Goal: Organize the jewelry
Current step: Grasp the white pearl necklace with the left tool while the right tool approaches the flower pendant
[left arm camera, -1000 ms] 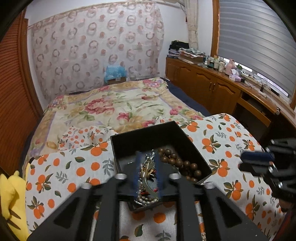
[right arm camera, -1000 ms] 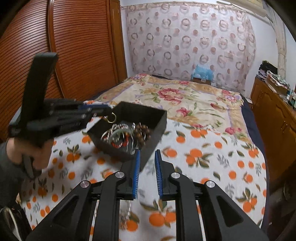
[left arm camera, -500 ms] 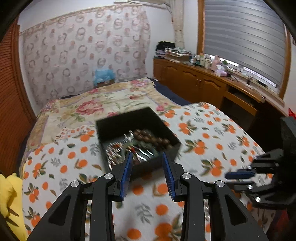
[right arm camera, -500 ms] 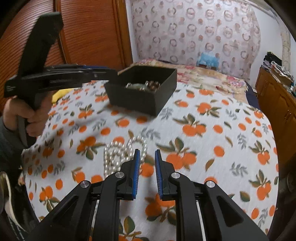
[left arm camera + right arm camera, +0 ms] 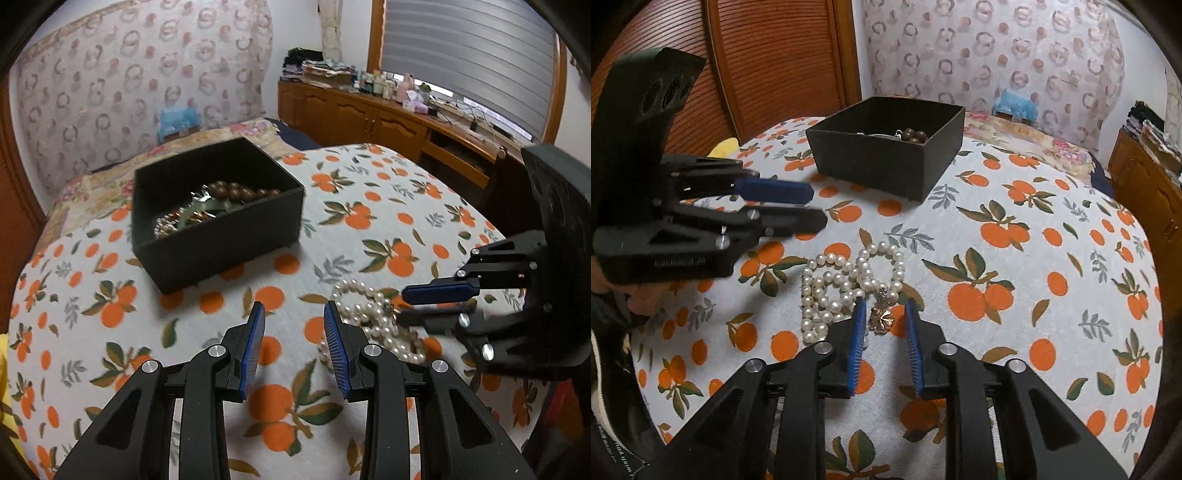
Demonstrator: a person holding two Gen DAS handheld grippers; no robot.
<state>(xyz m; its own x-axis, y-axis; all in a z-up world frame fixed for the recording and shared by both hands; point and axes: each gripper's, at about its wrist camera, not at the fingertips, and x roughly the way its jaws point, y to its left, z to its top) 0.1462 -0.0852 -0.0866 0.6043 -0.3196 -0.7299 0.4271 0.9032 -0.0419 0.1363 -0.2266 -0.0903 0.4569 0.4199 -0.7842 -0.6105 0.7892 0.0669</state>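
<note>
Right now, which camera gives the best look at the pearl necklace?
The right wrist view: the pearl necklace lies whole on the cloth, gold pendant visible. The left wrist view catches it partly hidden behind both tools' fingers.

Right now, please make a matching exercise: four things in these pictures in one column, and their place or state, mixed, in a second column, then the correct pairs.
Things
1. pearl necklace
2. brown bead bracelet
3. black box
4. left gripper

Places or states
A. inside the box, with other jewelry
B. jaws apart, nothing between them
C. piled loose on the orange-print cloth, outside the box
D. standing open, no lid on it

Pairs: 1-C, 2-A, 3-D, 4-B
</note>
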